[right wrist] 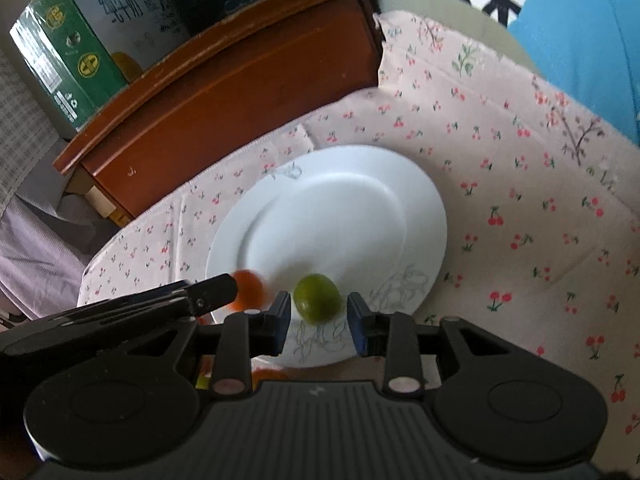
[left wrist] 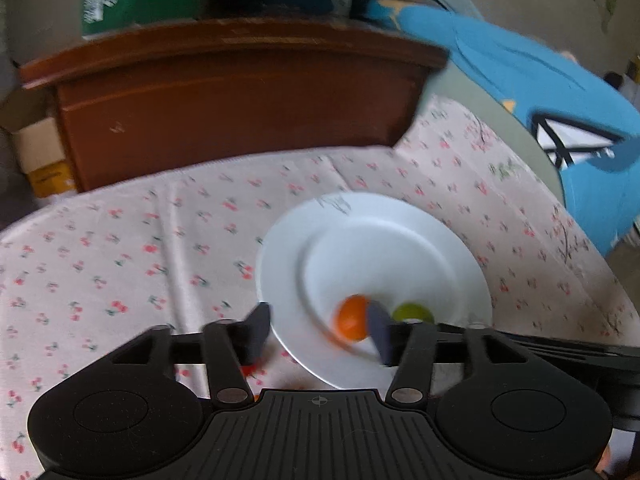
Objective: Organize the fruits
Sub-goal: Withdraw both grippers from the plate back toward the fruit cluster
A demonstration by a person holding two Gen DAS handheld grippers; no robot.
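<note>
1. The left gripper (left wrist: 320, 332) stands spread; the orange fruit (left wrist: 352, 323), blurred, seems loose between its jaws.
2. The right gripper (right wrist: 318, 320) is narrowly parted around the green fruit (right wrist: 318, 298), apparently released.
3. Both lie on the white plate (right wrist: 340, 200); backing out cleanly likely comes next.

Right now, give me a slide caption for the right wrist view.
Right hand-held gripper open around a green fruit on a white plate, an orange fruit beside it.

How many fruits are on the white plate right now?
2: an orange fruit at the plate's near edge, between the left gripper's fingers, and a green fruit between the right gripper's. More may be hidden below.
</note>
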